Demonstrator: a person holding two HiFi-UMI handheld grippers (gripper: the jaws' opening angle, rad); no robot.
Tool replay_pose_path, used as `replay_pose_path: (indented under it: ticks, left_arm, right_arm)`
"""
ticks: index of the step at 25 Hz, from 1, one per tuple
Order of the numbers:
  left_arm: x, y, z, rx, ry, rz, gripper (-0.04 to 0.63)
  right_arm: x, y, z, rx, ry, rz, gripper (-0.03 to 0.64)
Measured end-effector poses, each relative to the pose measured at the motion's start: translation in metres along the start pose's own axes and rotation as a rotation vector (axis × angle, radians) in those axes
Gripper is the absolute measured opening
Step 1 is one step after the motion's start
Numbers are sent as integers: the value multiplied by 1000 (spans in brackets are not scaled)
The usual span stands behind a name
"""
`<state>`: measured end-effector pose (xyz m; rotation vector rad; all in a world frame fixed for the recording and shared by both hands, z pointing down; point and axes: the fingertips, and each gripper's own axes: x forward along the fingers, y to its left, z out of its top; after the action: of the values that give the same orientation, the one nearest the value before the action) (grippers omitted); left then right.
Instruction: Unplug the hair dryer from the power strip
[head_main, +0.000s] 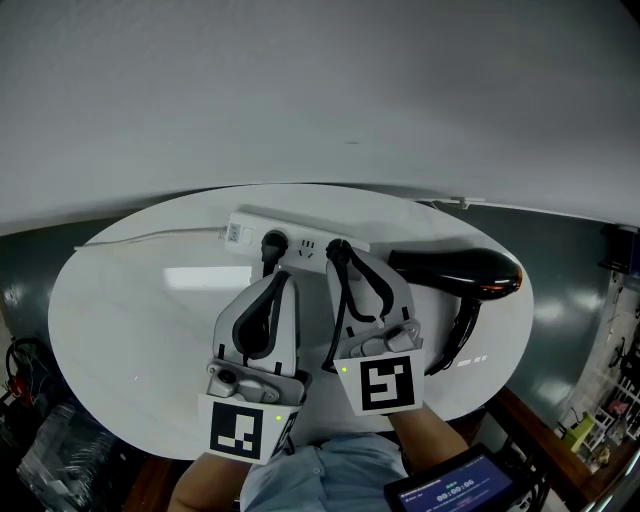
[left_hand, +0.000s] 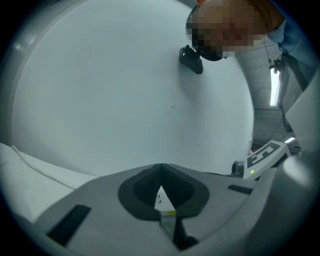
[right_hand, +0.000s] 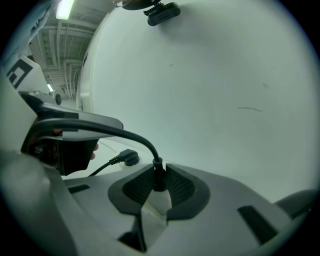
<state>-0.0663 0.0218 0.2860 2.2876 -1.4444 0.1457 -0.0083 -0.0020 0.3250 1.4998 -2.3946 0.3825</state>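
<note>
A round white table (head_main: 120, 330) is filling most of the head view, set against a pale wall. The two grippers are reaching over it side by side from the near edge toward the far edge.

The left gripper (head_main: 277, 276) is sitting with its jaws pressed together at the tips (left_hand: 160, 172), clenched with nothing between them. It is pointing at the near side of the strip, close to a second plug (head_main: 272, 243); whether it is touching either, I cannot tell.

The right gripper (head_main: 342, 256) is clamping its pads (right_hand: 180, 187) on the black plug (right_hand: 159, 181), grasping it from both sides.

The black dryer (head_main: 460, 270) is lying on its side by the right edge, just beside the right gripper.

The white strip (head_main: 248, 225) is lying along the far edge, its thin white cable (head_main: 150, 237) trailing toward the left edge.

The plug (head_main: 338, 247) is sitting in the strip near its right end, with the second plug to its left.

A black cord (right_hand: 115, 132) is arching up out of the grasped plug.
</note>
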Motion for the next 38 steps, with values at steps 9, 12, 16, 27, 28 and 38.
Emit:
replay_pose_path:
  ticks: [9, 12, 16, 27, 28, 38]
  left_arm:
    - [4, -6, -5, -6, 10, -10, -2]
    - [8, -4, -7, 17, 9, -22, -2]
    - [11, -5, -9, 42, 9, -36, -2]
    - [9, -17, -20, -33, 66, -38, -2]
    - [7, -16, -20, -31, 68, -34, -2]
    - [14, -17, -16, -11, 23, -64, -2]
  right_arm:
    - [-4, 1, 4, 17, -15, 13, 67]
    - [-2, 2, -2, 2, 10, 23, 67]
    - [-2, 2, -11, -66, 74, 55, 67]
    - [-4, 4, -24, -205, 184, 120, 74]
    - [-4, 4, -24, -211, 184, 120, 75]
    - [-2, 5, -20, -246, 192, 118, 88]
